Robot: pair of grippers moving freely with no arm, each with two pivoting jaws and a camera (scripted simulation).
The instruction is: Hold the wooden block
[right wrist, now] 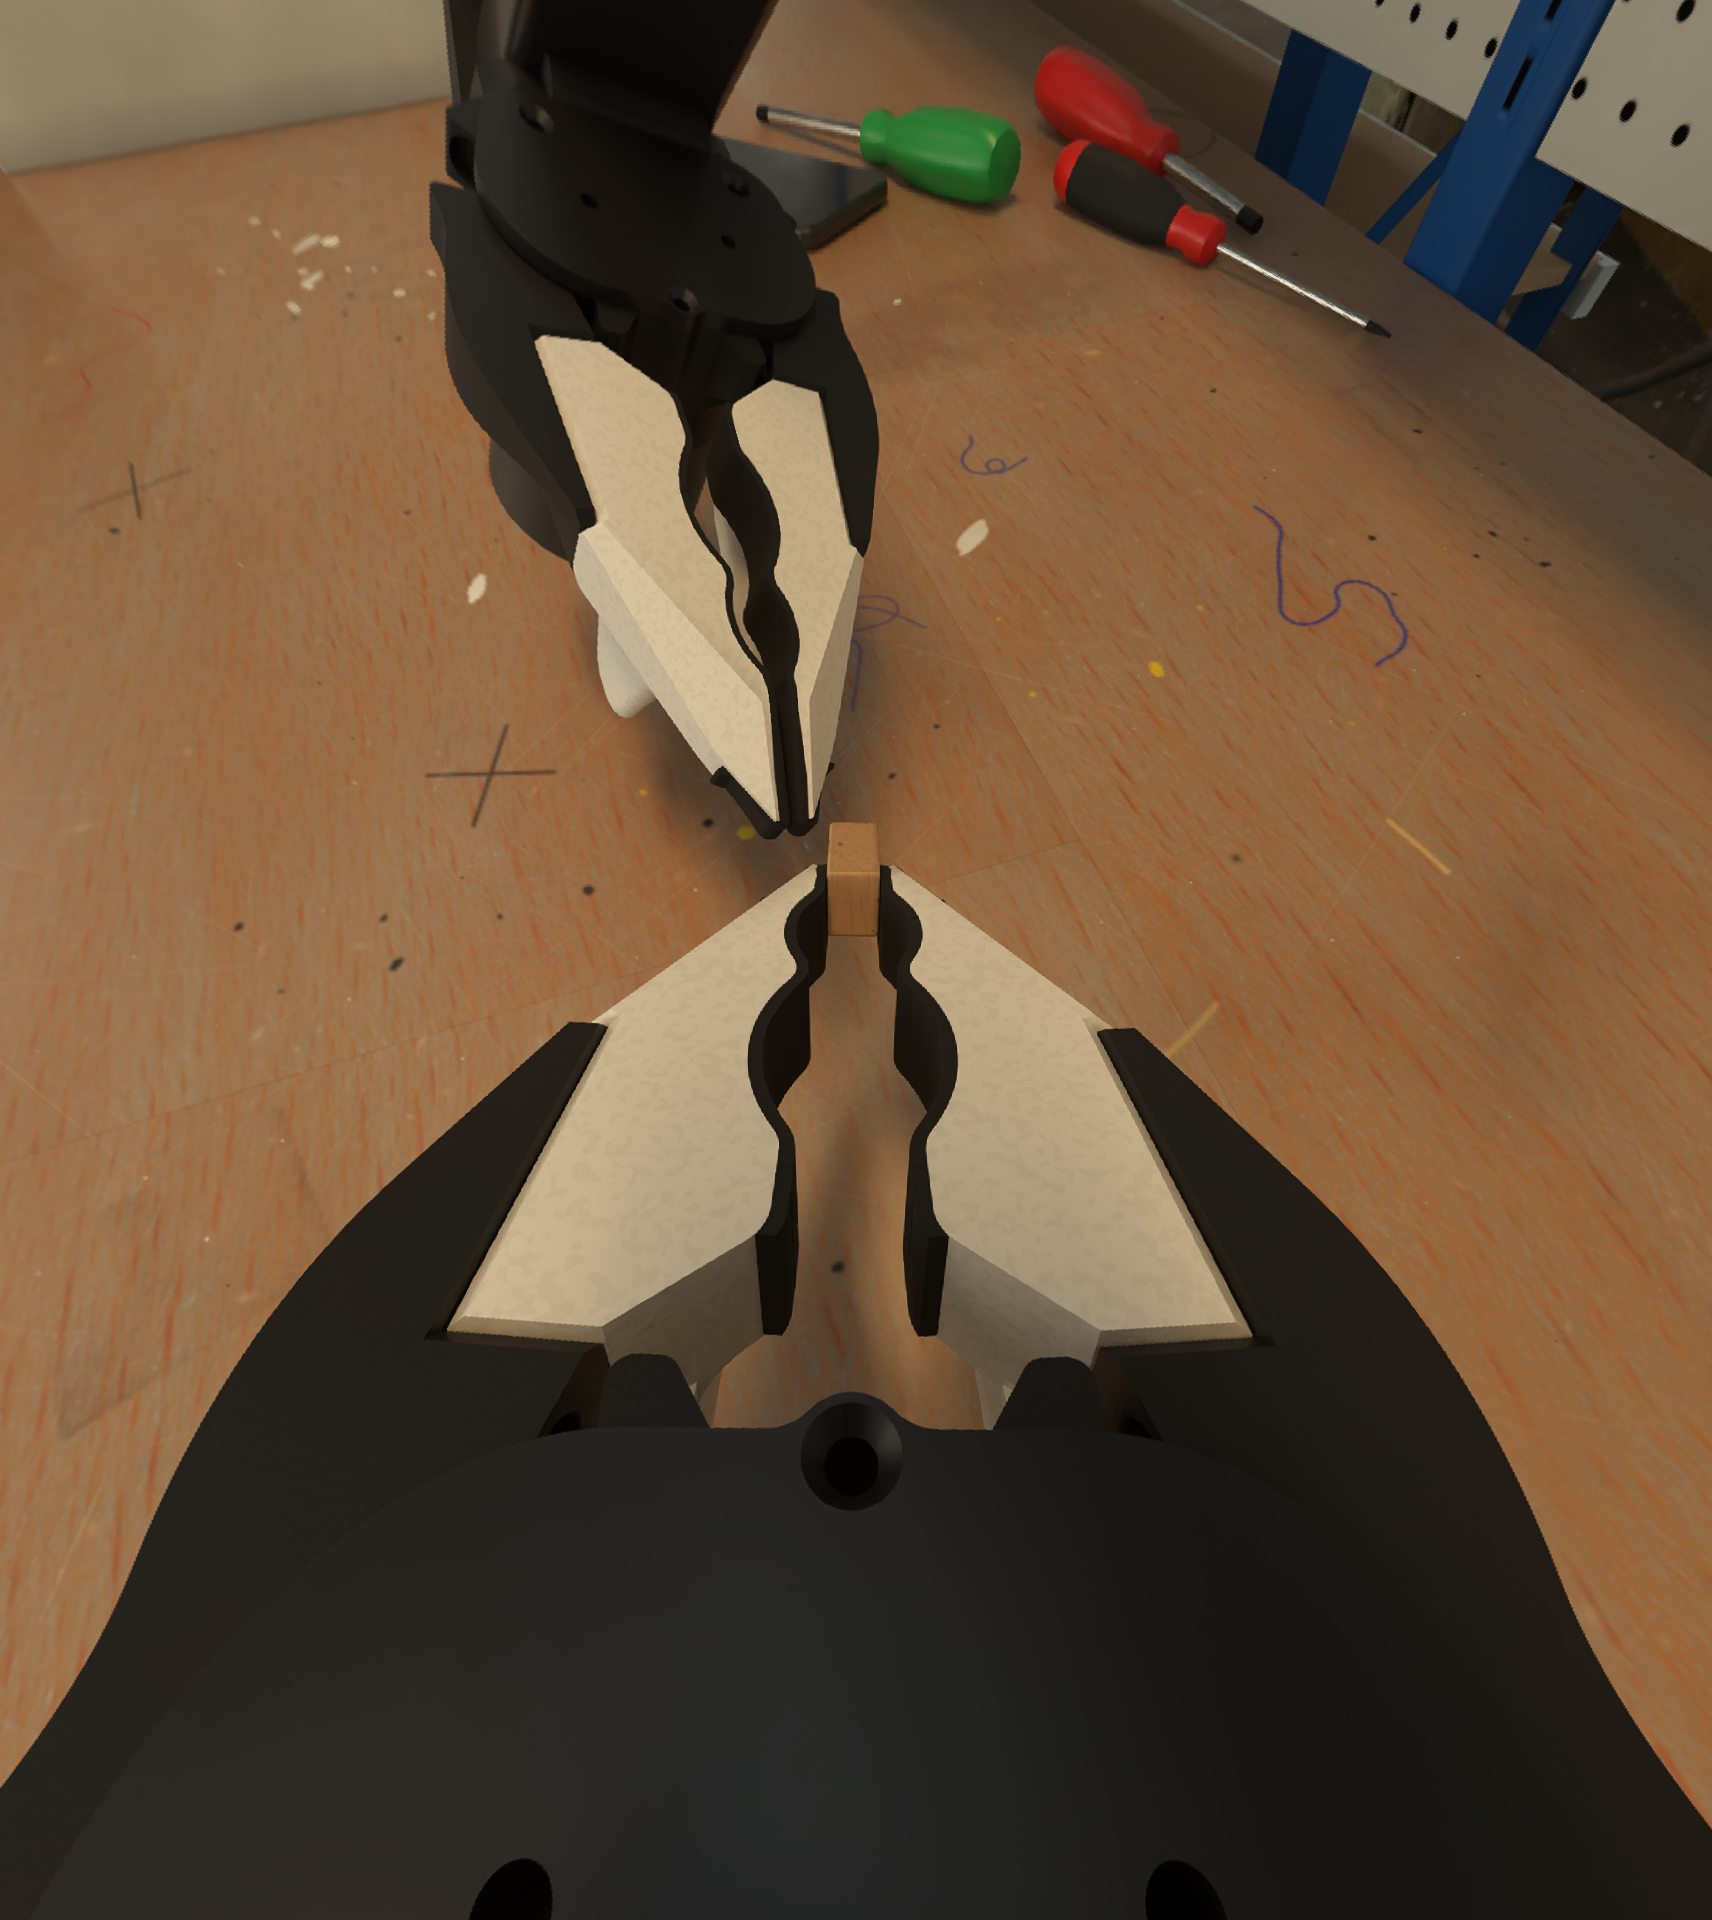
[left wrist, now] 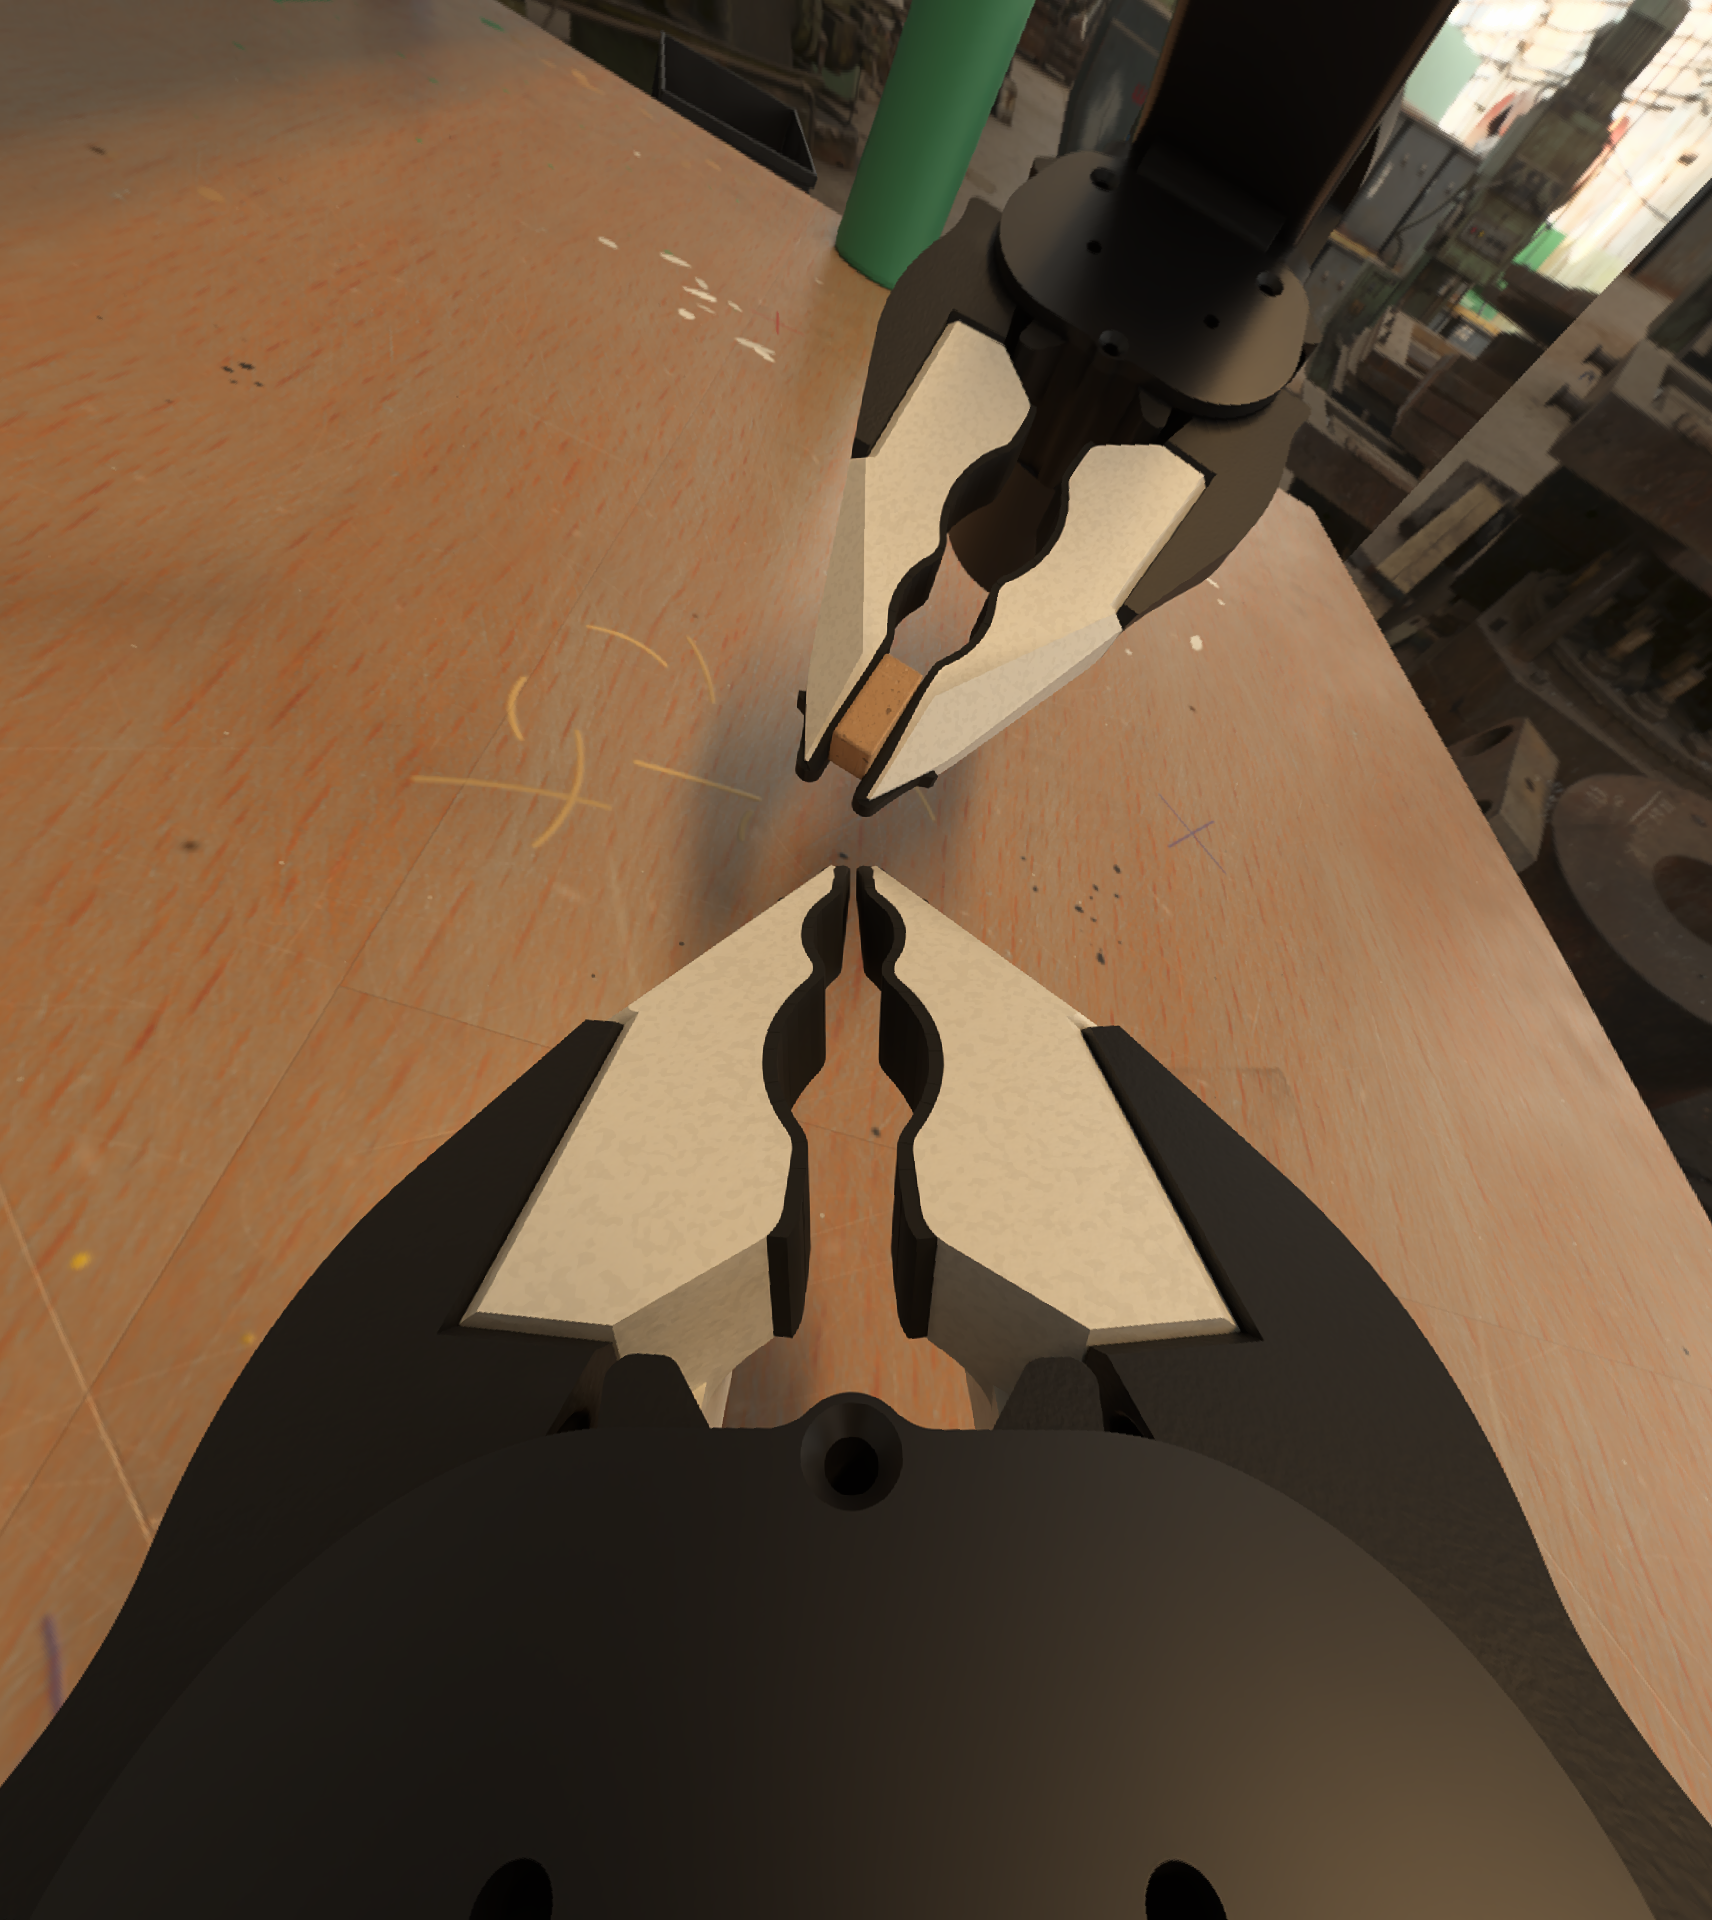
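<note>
Workbench (right wrist: 1351, 935): right gripper (right wrist: 853, 883) pinches wooden block (right wrist: 853, 891); left gripper (left wrist: 853, 878) clenched on nothing, tips near block.

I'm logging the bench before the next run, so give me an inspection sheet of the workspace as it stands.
Surface: wooden bench, scratched, pen marks, paint flecks.
Job's things: wooden block pinched at the tips of the right claw.
Clutter: green screwdriver, two red and black screwdrivers, a dark flat plate, green cylinder.
Grippers: right claw shut on the block; left claw shut, holding nothing, tips close to the block.
Cables: nothing seen.
Surroundings: blue frame, pegboard, machinery beyond the bench edge.
</note>
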